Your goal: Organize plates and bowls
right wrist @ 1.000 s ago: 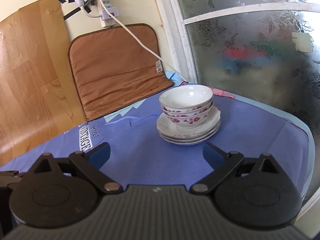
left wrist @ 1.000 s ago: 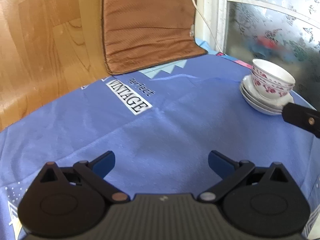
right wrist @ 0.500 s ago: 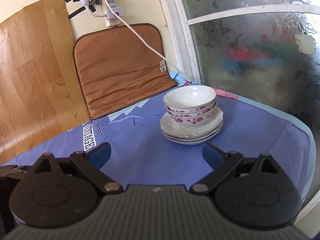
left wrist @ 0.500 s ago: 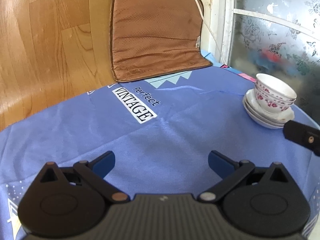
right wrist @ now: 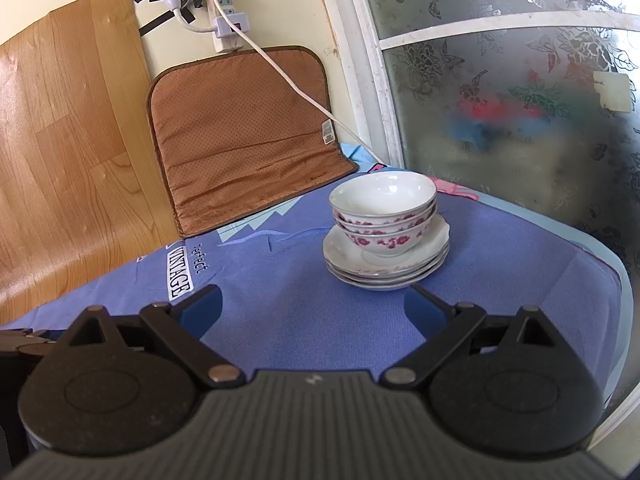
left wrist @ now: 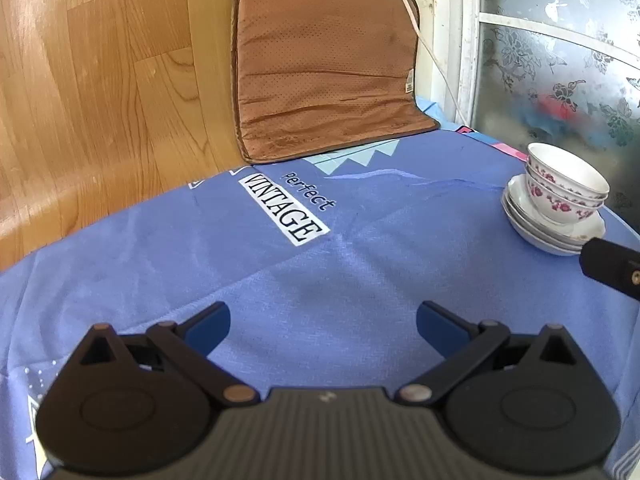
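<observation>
Since one second ago both views have pulled back and tilted up a little: the bowls (right wrist: 383, 212) and plates (right wrist: 386, 264) now sit lower and farther ahead of the right gripper (right wrist: 312, 306), and more of the wall shows above the brown pad (right wrist: 248, 136). The stack itself has not moved. Three bowls with red flowers are nested on a pile of white plates, on the blue cloth (right wrist: 304, 312) of the counter, near the frosted window (right wrist: 516, 92). The right gripper has its jaws wide apart and holds nothing; the stack is just ahead of it. The left gripper (left wrist: 322, 322) is also spread apart and empty, above bare cloth, with the stack (left wrist: 556, 212) well to its right. A black part of the right gripper (left wrist: 608, 268) shows at that edge.
</observation>
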`<state>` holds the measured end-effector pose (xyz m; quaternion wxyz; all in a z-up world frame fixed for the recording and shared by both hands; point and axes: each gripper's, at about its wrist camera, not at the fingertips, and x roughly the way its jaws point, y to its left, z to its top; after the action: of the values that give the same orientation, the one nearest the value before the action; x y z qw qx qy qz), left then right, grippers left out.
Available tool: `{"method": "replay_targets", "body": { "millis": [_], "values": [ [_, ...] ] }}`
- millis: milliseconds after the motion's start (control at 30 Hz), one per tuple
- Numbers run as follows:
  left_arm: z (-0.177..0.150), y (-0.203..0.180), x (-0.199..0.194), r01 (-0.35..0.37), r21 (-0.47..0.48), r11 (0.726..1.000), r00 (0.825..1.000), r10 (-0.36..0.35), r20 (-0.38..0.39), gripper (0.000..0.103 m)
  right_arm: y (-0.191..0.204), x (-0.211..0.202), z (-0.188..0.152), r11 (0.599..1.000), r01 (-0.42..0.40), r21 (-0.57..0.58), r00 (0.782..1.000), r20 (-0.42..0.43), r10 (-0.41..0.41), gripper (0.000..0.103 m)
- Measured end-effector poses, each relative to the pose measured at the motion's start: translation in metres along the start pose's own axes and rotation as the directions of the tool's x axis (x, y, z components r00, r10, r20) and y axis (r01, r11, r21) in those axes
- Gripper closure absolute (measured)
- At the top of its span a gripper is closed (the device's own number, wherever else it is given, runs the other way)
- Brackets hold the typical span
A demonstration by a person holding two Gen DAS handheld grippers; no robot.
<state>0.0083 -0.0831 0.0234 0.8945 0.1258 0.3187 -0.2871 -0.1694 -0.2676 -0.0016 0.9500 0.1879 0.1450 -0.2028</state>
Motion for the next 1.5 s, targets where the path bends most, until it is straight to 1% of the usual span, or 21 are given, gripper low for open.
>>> {"method": "replay_targets", "body": {
  "millis": [233,567,767,1200,1500],
  "values": [
    [-0.001,-0.003,0.001,0.016,0.011,1.000,1.000,-0.016,-0.020,0.000,-0.001,0.001,0.000,1.000,0.004,0.004,1.000,0.000,-0.004,0.004],
    [-0.005,-0.014,0.002,0.069,0.071,0.995,0.997,-0.065,-0.050,0.000,-0.003,0.003,0.001,1.000,0.011,0.015,1.000,-0.003,-0.011,0.004],
    [-0.007,-0.017,0.003,0.092,0.083,0.992,0.994,-0.087,-0.068,0.000,-0.003,0.003,0.001,1.000,0.012,0.016,1.000,-0.005,-0.012,0.004],
    [-0.010,-0.022,0.006,0.109,0.115,0.987,0.991,-0.099,-0.093,0.000,-0.005,0.004,0.000,1.000,0.015,0.020,1.000,-0.010,-0.014,0.004],
    [-0.011,-0.024,0.007,0.119,0.127,0.985,0.989,-0.107,-0.098,0.000,-0.005,0.005,0.000,1.000,0.016,0.021,1.000,-0.012,-0.015,0.004]
  ]
}}
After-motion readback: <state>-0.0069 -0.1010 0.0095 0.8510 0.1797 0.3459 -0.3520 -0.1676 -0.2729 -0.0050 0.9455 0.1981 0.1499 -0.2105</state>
